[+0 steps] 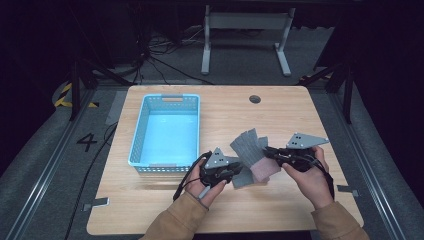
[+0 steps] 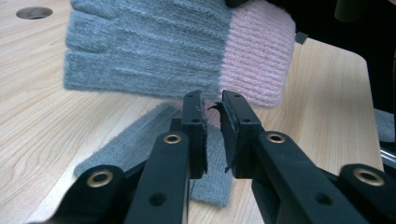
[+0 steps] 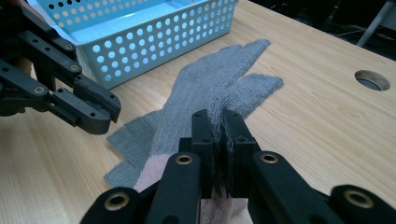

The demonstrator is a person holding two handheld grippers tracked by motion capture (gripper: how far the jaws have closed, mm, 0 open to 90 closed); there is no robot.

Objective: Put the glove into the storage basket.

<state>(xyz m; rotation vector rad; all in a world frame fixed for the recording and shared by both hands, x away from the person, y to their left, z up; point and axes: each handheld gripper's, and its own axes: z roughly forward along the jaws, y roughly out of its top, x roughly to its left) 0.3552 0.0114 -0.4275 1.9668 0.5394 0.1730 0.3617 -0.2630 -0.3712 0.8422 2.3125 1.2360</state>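
Note:
A grey knit glove with a pink cuff lies right of the basket, and my right gripper is shut on it near the cuff. In the right gripper view the fabric is pinched between the jaws while the glove's fingers trail onto the table. A second grey glove lies flat beneath it. My left gripper hovers just over this lower glove, its jaws a narrow gap apart with nothing between them. The left gripper also shows at the left of the right gripper view.
A light blue perforated basket stands empty on the left half of the wooden table, close to the left gripper. A round cable hole sits near the far edge. Bare tabletop lies right of and in front of the gloves.

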